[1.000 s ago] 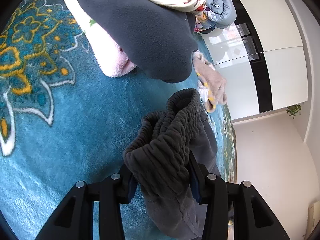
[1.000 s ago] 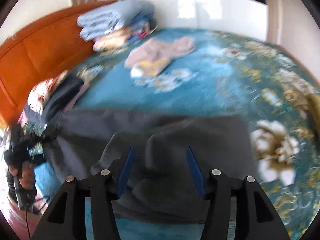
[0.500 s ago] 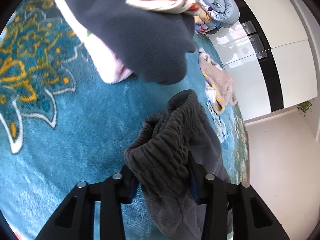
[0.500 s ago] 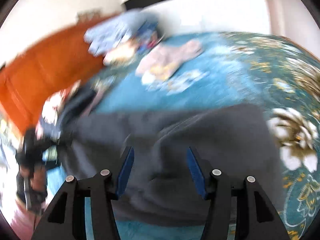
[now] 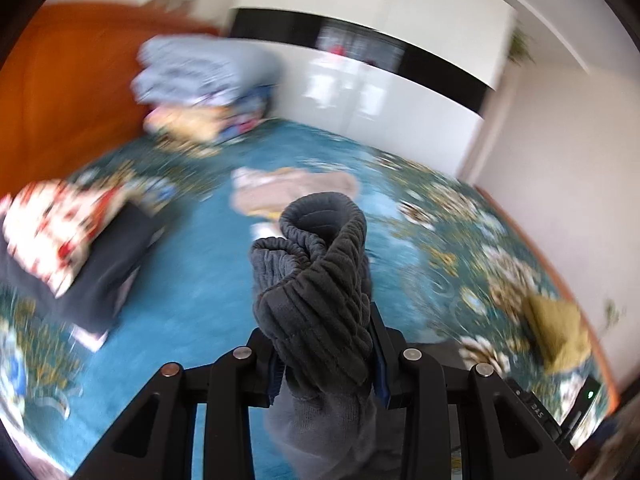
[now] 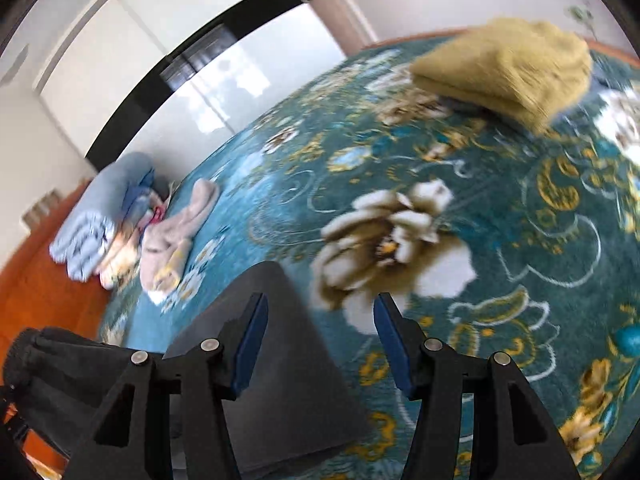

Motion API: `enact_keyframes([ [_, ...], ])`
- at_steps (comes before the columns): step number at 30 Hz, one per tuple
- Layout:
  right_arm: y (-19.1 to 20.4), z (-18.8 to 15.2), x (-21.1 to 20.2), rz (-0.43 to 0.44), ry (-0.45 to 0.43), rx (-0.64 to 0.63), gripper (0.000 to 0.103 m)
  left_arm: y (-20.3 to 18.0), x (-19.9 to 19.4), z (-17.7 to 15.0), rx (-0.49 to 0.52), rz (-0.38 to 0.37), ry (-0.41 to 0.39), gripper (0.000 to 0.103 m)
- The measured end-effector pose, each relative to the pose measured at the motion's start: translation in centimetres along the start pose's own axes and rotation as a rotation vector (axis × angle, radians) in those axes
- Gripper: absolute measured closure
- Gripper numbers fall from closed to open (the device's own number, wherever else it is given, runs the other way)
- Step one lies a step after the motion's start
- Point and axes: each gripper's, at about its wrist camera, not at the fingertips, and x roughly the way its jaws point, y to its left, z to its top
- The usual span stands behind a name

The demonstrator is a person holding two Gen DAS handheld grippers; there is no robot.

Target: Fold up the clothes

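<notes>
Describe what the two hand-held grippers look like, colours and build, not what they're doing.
The left hand-held gripper and right hand-held gripper look alike: matte black plastic linkage arms with triangular cut-outs and round silver pivot pins. Each finger carries a flat blue pad on its inner face. No cables, markings or sleeves are visible.

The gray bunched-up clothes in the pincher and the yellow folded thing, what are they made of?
The gray garment looks like soft fleece or brushed knit: matte, fuzzy, with gathered elastic ribbing where the left gripper pinches it. The mustard garment looks like thick fuzzy knit or terry; blur hides the weave, so that is a guess.
</notes>
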Motion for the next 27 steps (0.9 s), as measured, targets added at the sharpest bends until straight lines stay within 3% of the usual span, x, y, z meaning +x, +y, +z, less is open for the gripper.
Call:
enact_keyframes([
  [1, -0.1, 0.1, -0.1, 0.002, -0.008, 0.002, 0.046, -2.3, 0.8, 0.7, 0.045, -0.003, 0.006, 0.066],
  [6, -0.7, 0.3, -0.8, 0.002, -0.033, 0.007, 0.046, -13.8, 6.2, -1.5, 0.27, -0.02, 0.107, 0.066],
  [10, -1.6, 0.5, -0.9, -0.013, -0.036, 0.022, 0.046, -18.9, 10.2, -4.5, 0.378, 0.037, 0.186, 0.066],
  [16, -3.6, 0.6, -0.6, -0.058, -0.025, 0.045, 0.046, -21.0, 13.3, -6.5, 0.376, 0.026, 0.265, 0.05],
  [19, -4.6, 0.7, -0.4, -0.067, -0.022, 0.062, 0.046, -21.7, 13.4, -7.0, 0.401, 0.03, 0.259, 0.046],
  [22, -5.1, 0.8, -0.5, -0.07, -0.026, 0.065, 0.046, -21.0, 12.5, -6.4, 0.346, -0.05, 0.289, 0.043],
  [24, -5.1, 0.8, -0.5, -0.062, -0.026, 0.066, 0.046, -19.4, 11.0, -5.6, 0.272, -0.167, 0.302, 0.039],
  [27, -4.7, 0.8, -0.7, -0.033, -0.037, 0.054, 0.046, -15.7, 8.5, -4.1, 0.188, -0.235, 0.25, 0.034],
])
